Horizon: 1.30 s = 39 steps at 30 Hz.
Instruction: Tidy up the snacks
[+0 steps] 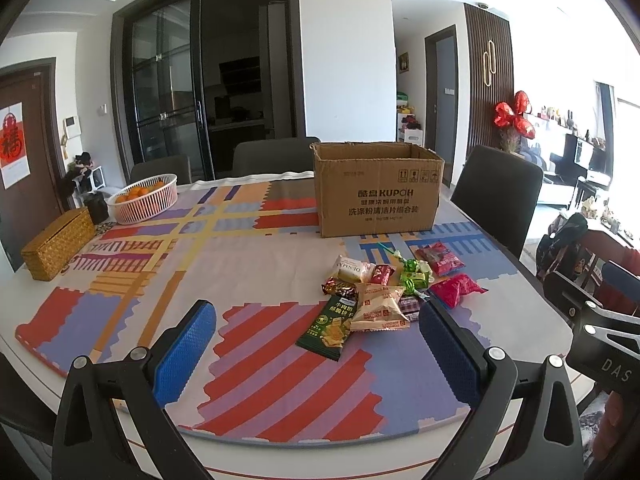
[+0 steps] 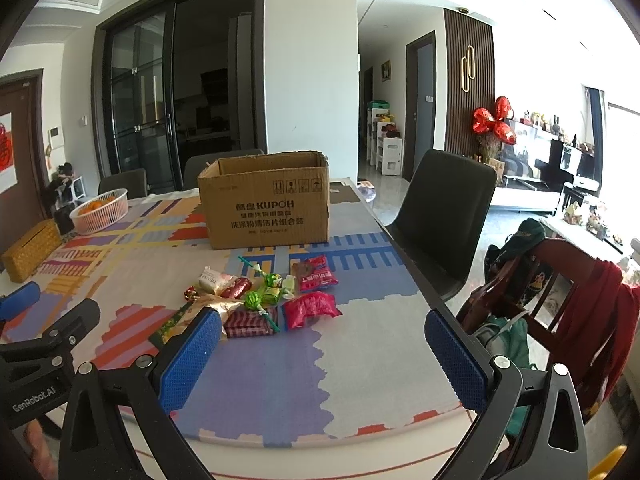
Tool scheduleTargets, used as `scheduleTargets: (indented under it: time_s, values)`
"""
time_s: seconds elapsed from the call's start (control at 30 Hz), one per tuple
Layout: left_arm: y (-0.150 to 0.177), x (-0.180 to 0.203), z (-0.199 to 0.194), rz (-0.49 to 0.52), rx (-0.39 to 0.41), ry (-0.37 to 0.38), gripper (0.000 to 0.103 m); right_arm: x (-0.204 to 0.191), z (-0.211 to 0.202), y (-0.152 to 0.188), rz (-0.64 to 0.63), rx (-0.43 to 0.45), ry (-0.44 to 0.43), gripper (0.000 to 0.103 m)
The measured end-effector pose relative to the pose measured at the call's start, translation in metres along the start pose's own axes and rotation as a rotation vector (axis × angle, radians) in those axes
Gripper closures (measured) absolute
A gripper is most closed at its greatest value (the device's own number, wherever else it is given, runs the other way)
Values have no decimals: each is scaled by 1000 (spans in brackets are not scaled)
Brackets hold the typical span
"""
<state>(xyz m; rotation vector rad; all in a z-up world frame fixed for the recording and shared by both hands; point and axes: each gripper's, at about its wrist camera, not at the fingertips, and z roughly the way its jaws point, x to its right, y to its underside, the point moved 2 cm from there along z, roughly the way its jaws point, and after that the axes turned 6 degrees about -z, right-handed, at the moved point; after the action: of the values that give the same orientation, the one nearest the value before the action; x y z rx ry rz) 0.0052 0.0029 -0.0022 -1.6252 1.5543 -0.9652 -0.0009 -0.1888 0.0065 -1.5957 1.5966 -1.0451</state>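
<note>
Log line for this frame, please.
phase: pre-grasp | left hand-held gripper: open, empty | right hand-held gripper: open, empty | snacks: piled before cardboard box

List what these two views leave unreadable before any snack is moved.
- Cardboard box interior: both views, hidden by its front wall.
- Dark green packet: right wrist view, partly covered by right claw finger.
- Small candies: too small to read.

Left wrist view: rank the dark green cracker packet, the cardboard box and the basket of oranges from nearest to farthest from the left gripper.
1. Dark green cracker packet, just ahead of the left gripper, at the near edge of the snack pile.
2. Cardboard box, beyond the pile, right of centre.
3. Basket of oranges, far left, near the table's back edge.
</note>
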Motion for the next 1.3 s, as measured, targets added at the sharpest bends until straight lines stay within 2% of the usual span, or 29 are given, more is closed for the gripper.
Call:
scheduleTargets:
  time_s: [1.3]
  values:
    - [2, 1, 1, 8, -13, 6, 0, 1, 0, -1, -4, 2, 0, 0]
